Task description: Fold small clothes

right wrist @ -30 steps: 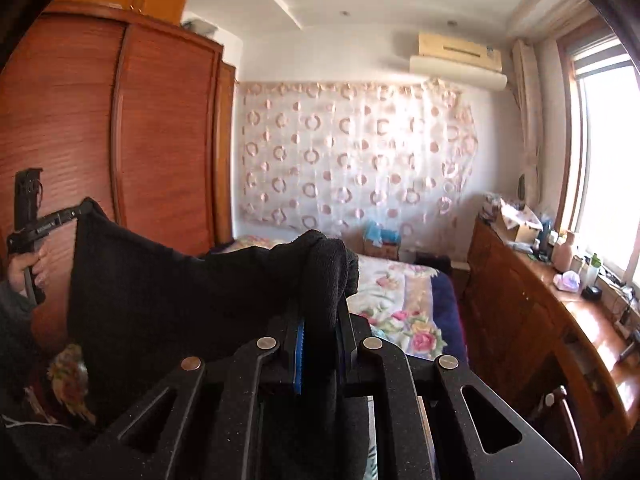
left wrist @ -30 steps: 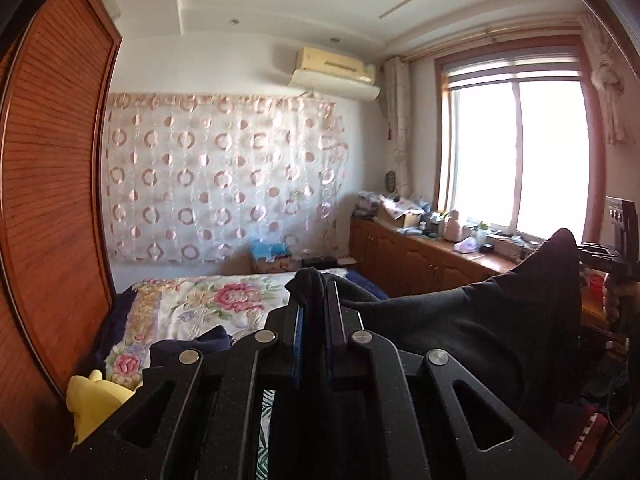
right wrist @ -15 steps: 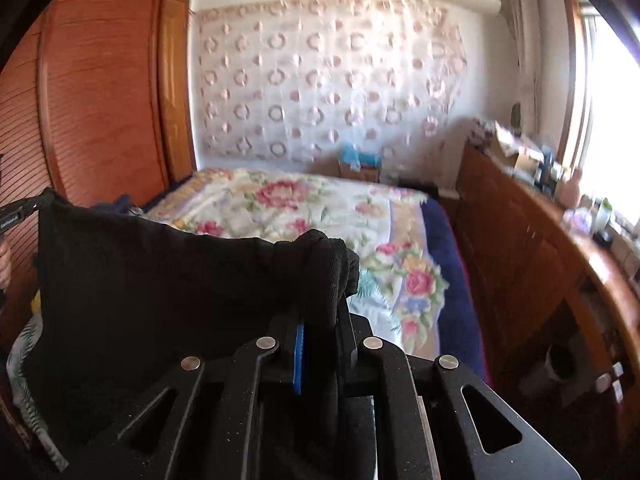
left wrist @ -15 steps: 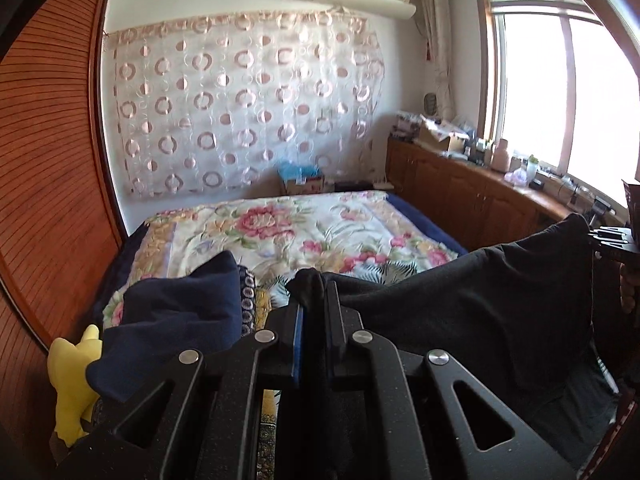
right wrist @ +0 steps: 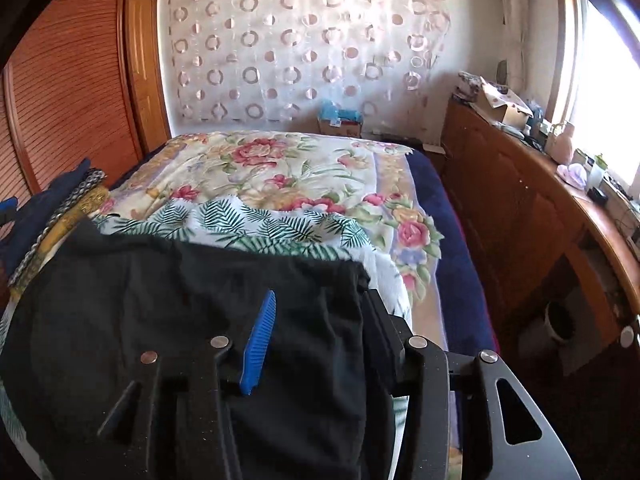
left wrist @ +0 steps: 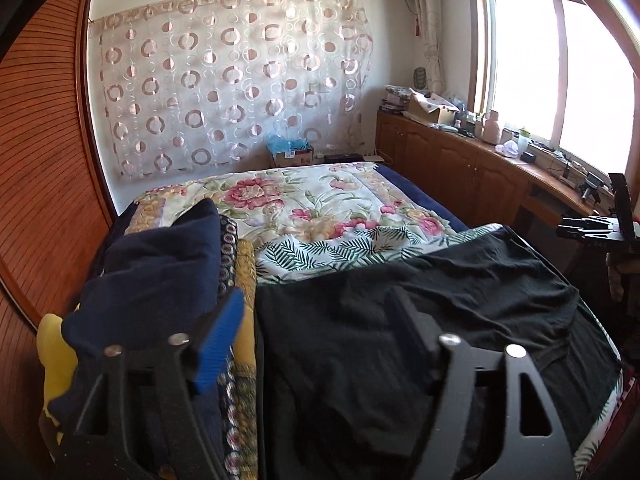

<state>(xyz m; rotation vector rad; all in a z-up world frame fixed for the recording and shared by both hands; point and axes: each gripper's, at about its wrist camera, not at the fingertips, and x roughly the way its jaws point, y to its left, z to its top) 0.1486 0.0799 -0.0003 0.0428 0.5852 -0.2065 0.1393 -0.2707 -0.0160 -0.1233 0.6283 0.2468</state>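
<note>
A black garment (left wrist: 480, 292) lies spread flat near the bed's front edge, on a palm-leaf cloth (left wrist: 340, 252). My left gripper (left wrist: 316, 320) hovers over its left part. Its jaws are opening, with fabric below them and none pinched by the blue pad (left wrist: 220, 336). At the far right my right gripper (left wrist: 592, 228) shows, held by a hand. In the right wrist view the right gripper (right wrist: 320, 328) is also opening over the black garment (right wrist: 160, 300). Cloth lies loose between its fingers (right wrist: 260, 340).
Folded clothes, navy on top (left wrist: 160, 264), are stacked at the bed's left beside a yellow item (left wrist: 56, 356). A floral quilt (left wrist: 300, 204) covers the bed beyond. A wooden wardrobe (left wrist: 40, 160) stands left, and a cluttered low cabinet (left wrist: 460, 160) under the window right.
Both grippers came down from holding the black garment stretched in the air. The garment now rests on the bed, and both sets of jaws have gone from shut on it to apart.
</note>
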